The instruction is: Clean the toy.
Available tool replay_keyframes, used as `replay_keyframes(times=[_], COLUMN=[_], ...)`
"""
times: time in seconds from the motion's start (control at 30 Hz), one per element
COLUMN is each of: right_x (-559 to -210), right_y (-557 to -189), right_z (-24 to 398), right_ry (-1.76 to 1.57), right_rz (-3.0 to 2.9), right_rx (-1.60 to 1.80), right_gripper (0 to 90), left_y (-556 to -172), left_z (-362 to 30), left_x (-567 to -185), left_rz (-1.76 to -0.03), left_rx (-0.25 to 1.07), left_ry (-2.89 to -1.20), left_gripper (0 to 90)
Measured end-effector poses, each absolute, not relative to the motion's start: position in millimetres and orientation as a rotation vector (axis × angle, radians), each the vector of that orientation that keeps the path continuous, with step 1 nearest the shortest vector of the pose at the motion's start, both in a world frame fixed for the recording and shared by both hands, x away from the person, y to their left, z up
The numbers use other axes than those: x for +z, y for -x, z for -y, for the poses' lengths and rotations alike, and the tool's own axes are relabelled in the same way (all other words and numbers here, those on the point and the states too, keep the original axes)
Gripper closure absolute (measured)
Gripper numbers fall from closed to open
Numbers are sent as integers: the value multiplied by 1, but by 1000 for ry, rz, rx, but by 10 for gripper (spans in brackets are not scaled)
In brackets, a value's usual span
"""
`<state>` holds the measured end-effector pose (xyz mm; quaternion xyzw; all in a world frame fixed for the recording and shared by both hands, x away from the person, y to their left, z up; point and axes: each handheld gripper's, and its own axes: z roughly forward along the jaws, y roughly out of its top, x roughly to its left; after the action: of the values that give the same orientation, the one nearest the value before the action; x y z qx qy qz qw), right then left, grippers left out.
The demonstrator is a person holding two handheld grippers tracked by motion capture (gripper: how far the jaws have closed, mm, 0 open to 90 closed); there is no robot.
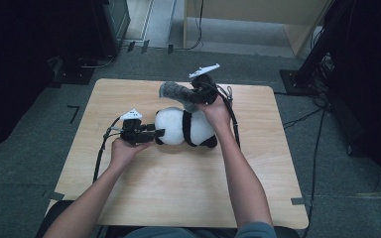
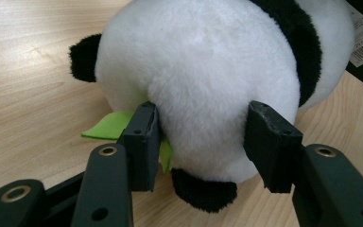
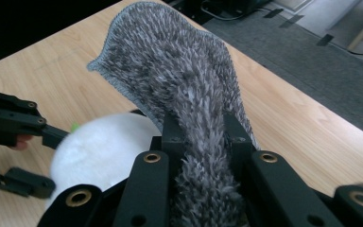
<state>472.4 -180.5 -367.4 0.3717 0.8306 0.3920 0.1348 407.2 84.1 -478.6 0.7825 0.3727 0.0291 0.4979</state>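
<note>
The left gripper (image 2: 201, 142) had its jaws pressed into the white rear of a black-and-white plush panda (image 2: 203, 80), which lay on the pale wooden table (image 1: 178, 188) directly ahead of it. The right gripper (image 3: 201, 130), just beyond the panda, was clamped on a shaggy grey microfibre cloth (image 3: 170, 71) that stood up from its jaws.

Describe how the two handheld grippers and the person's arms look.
Both the left gripper and right gripper are black, with brass-ringed holes in their linkages and blocky black pads. Each carries a grey three-cornered plate and trails a black cable. The forearms are bare, without sleeves.
</note>
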Motion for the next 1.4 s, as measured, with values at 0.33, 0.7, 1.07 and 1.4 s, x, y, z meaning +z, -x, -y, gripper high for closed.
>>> replay_keyframes(times=[0.33,0.7,1.07,1.4], right_x=[-399,-405,-402,-408], right_y=[-480,-481,-500,-507], right_z=[160,154,141,194], right_ry=[-1102,-1092,-1023,-1181], right_rz=[-2507,-2528,-2609,-2533], right_rx=[1072,987,916,812], right_gripper=[785,788,776,771], left_y=[-414,-422,-420,-418], left_z=[-71,-73,-75,-73], left_x=[-486,-490,-486,-485], left_rz=[-932,-909,-904,-881], left_rx=[59,1,8,8], left_ry=[-1897,-1903,-1919,-1929], left_gripper=[132,403,553,554])
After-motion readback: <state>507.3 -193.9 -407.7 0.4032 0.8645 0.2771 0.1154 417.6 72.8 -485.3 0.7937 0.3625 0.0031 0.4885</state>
